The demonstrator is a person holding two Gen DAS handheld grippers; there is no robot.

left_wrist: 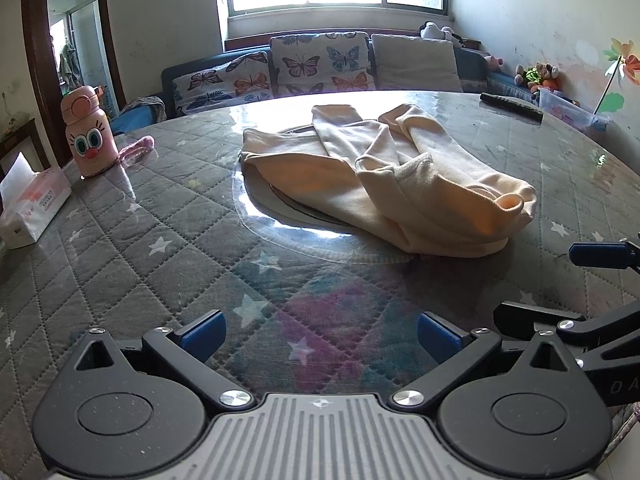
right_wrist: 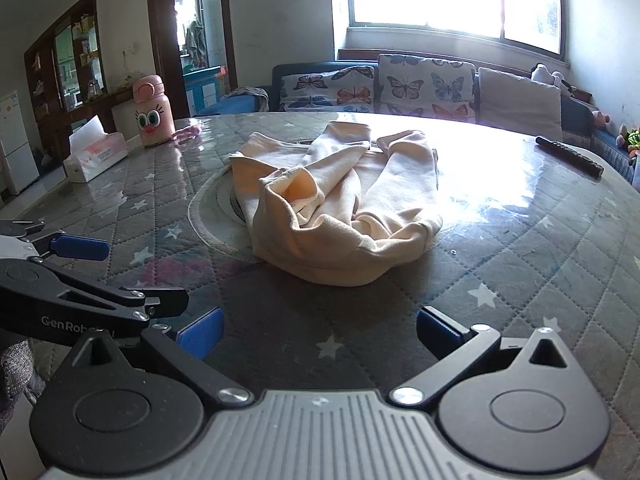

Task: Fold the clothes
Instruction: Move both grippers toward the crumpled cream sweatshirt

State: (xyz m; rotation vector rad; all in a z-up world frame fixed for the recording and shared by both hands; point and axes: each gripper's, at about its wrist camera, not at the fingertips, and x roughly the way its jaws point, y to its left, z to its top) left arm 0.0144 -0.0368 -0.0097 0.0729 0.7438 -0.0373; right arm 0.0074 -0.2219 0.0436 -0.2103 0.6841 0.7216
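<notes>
A cream long-sleeved top (left_wrist: 384,178) lies crumpled on the round quilted table (left_wrist: 160,240), its two sleeves laid over the body and the collar toward me. In the right wrist view the same top (right_wrist: 340,212) lies just ahead, centre. My left gripper (left_wrist: 322,338) hovers open near the table's front edge, well short of the garment, nothing between its blue pads. My right gripper (right_wrist: 318,334) is open too, a short way before the garment's near hem. Each gripper shows at the edge of the other's view: the right gripper (left_wrist: 600,280) and the left gripper (right_wrist: 80,272).
A pink cartoon bottle (left_wrist: 90,132) and a tissue box (left_wrist: 32,208) stand at the table's left. A black remote (left_wrist: 512,106) lies far right. A butterfly-print sofa (left_wrist: 304,68) stands beyond the table under the window. A clear round mat (left_wrist: 280,220) lies under the top.
</notes>
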